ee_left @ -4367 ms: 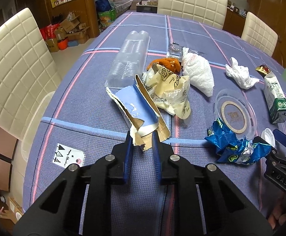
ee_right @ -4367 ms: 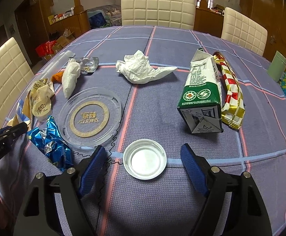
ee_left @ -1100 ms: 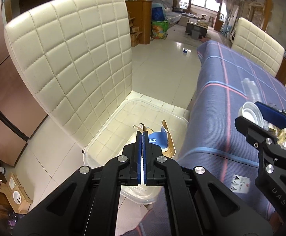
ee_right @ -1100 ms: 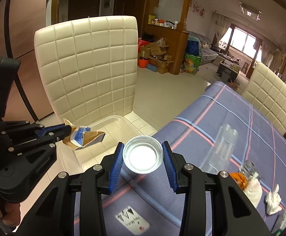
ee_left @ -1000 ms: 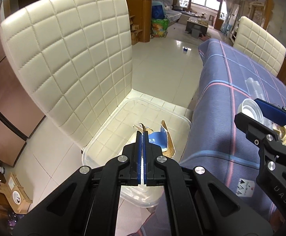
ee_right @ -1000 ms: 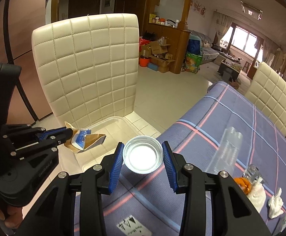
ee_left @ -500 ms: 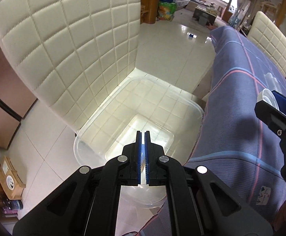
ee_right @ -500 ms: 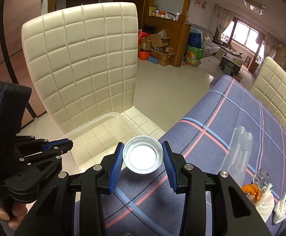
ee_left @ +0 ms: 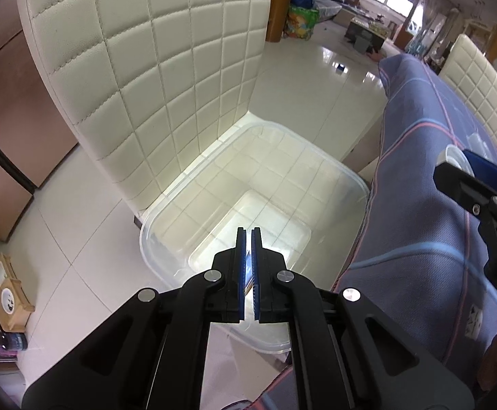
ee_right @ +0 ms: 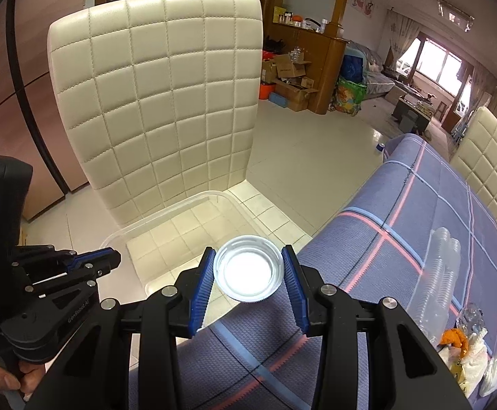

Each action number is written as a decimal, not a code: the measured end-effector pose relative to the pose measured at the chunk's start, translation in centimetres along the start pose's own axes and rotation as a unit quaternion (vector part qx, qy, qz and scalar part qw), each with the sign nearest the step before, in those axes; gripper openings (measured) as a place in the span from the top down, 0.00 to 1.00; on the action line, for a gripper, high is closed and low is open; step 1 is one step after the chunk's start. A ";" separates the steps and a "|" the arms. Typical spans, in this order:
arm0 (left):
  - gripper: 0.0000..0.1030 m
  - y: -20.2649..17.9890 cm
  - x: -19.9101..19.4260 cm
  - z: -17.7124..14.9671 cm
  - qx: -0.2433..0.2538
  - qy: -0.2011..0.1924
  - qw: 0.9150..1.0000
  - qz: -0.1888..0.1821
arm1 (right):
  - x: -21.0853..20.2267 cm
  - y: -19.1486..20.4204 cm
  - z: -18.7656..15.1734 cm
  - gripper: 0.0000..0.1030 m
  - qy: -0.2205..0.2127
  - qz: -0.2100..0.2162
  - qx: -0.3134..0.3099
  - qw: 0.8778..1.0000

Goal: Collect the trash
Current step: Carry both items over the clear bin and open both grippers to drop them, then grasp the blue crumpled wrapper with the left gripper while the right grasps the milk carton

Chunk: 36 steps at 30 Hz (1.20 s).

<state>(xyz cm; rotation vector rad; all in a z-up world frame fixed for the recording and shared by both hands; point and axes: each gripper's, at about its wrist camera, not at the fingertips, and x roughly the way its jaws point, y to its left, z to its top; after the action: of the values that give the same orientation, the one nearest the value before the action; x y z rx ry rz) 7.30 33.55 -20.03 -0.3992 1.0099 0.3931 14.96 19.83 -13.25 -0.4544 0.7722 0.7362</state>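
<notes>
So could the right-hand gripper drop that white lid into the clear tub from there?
Probably yes. The right gripper holds the white lid by the table edge, and the open clear tub sits just beyond on the chair, nothing between.

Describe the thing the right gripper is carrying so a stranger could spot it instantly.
Find the cream quilted chair beside the blue table; a clear plastic bin rests on its seat. Just above the bin's near edge, the right gripper pinches a small round white lid, rimmed and shallow, the only opaque white disc there.

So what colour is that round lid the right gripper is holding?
The lid in the right gripper is white, rimmed in clear plastic; it shows best in the right wrist view.
</notes>
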 end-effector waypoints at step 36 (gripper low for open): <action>0.04 -1.4 -7.8 -1.5 0.013 -0.082 0.996 -0.023 | -5.9 -1.8 -2.3 0.30 -0.028 -0.044 0.037 0.998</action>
<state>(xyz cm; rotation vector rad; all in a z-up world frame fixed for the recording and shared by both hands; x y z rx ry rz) 3.21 30.64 -13.79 -0.3601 0.8430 0.3653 12.27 14.70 -10.05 -0.3967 0.7196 0.6349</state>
